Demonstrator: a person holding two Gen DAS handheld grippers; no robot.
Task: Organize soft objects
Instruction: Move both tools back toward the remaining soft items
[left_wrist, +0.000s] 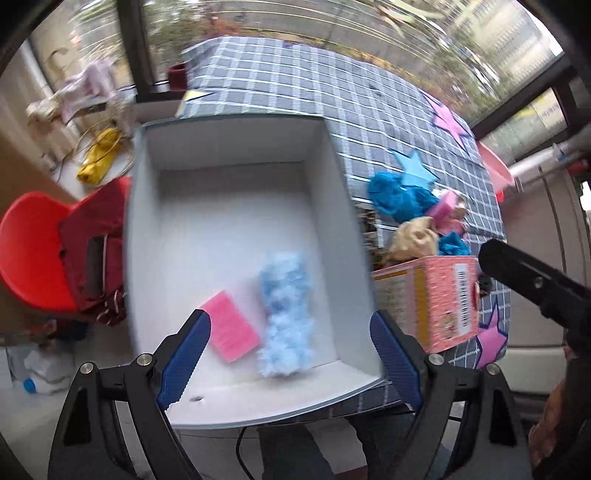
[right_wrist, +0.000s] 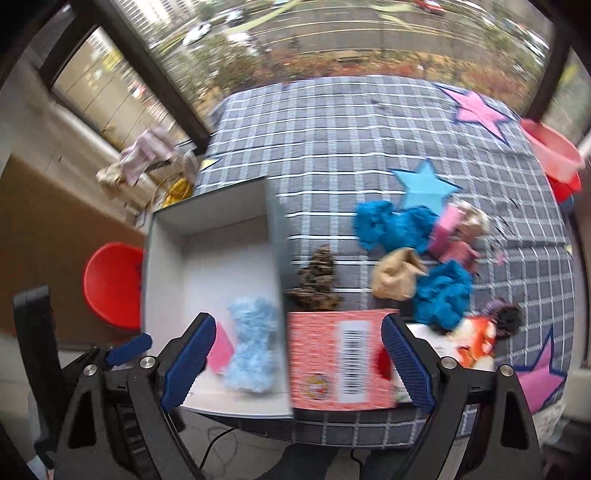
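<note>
Both grippers, left (left_wrist: 290, 354) and right (right_wrist: 299, 360), hang released and empty. In the white box (left_wrist: 332, 177), near end, a pink sponge (left_wrist: 229, 326) lies touching blue fluff (left_wrist: 286, 314); other soft things (right_wrist: 402, 251) sit right on the checked cloth (right_wrist: 332, 129).

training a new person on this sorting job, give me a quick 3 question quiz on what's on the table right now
1. True or false: the white box is empty.
2. What lies beside the pink sponge in that box? A) fluffy light blue piece B) tan cloth C) brown clump
3. Fill in: both the left gripper and the right gripper are ____.

Key: 1 false; 2 A, the fluffy light blue piece; 3 open, holding nothing.
</note>
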